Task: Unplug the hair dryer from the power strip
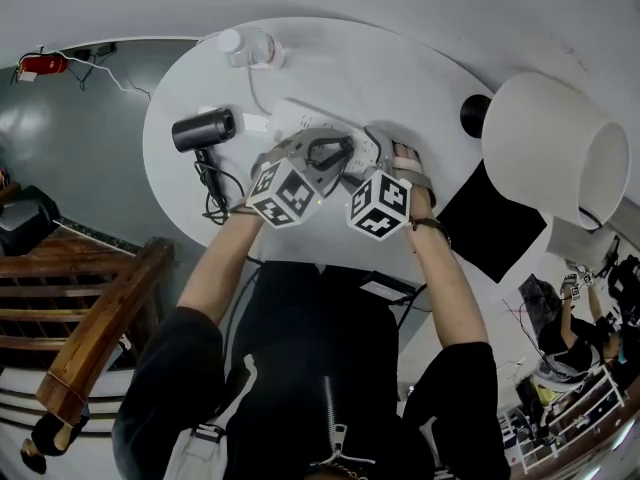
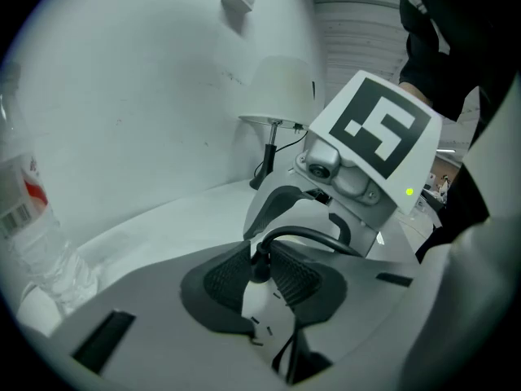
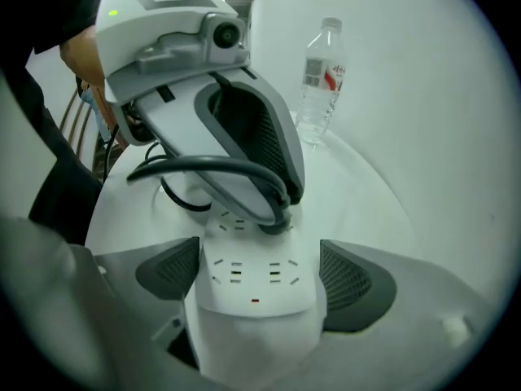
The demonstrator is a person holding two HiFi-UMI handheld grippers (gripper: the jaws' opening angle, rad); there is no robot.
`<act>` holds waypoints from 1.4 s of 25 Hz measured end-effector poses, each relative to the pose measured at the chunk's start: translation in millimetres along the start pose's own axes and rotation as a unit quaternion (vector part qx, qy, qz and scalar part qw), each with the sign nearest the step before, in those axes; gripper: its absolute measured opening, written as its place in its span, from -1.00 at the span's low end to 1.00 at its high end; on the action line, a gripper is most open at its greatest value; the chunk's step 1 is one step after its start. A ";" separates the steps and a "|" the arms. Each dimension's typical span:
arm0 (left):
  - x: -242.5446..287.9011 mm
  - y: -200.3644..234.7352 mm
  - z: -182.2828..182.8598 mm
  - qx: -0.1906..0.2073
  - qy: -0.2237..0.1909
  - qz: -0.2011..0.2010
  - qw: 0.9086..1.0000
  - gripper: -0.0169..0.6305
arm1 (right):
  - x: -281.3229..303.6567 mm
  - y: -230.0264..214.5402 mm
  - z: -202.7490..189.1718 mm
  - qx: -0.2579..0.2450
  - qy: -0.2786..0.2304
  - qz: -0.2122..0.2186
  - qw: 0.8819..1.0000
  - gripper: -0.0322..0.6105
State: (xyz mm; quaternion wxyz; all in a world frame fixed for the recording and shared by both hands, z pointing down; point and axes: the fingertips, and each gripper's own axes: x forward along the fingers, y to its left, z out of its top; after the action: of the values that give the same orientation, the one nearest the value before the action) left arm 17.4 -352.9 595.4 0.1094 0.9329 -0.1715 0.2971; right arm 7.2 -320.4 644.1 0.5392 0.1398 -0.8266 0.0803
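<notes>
Fingers [image 2: 228,282] of the left gripper [image 2: 262,275]: narrowly parted, pads against both sides of the black plug [image 2: 259,259], no gap visible. Plug is seated in the white power strip [image 3: 252,296], with its cord [image 3: 203,168] looping away. Fingers [image 3: 354,279] of the right gripper [image 3: 256,279]: wide, pads meeting the strip's two long edges. Black hair dryer [image 1: 203,129] lies on the round white counter [image 1: 330,58], left of the strip in the head view. Upright water bottle [image 3: 319,76] beyond.
</notes>
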 end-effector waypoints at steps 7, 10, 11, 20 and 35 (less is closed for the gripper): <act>0.8 -5.0 -4.3 0.036 0.012 -0.007 0.999 -0.56 | 3.6 -0.8 -6.8 -0.010 0.039 0.010 0.999 0.43; 2.1 -7.4 -6.7 0.068 0.021 -0.002 0.997 -0.45 | 3.8 0.0 -6.6 -0.012 0.044 0.010 0.999 0.43; 2.3 -5.9 -5.8 0.074 0.022 0.003 0.997 -0.45 | 3.8 0.2 -6.4 -0.011 0.043 0.010 0.999 0.43; 6.0 -2.5 3.4 0.064 0.030 -0.015 0.997 -0.77 | 5.9 -0.2 -5.9 -0.010 0.051 0.013 0.999 0.43; -8.9 8.7 31.4 0.094 -0.017 0.013 0.995 -0.80 | 7.3 -1.1 -6.8 -0.011 0.053 0.015 0.998 0.43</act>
State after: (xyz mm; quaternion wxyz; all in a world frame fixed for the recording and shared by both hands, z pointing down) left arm 23.5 -368.2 565.8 0.0142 0.9417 -0.1572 0.2971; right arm 10.7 -320.6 653.5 0.5823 0.1168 -0.7999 0.0863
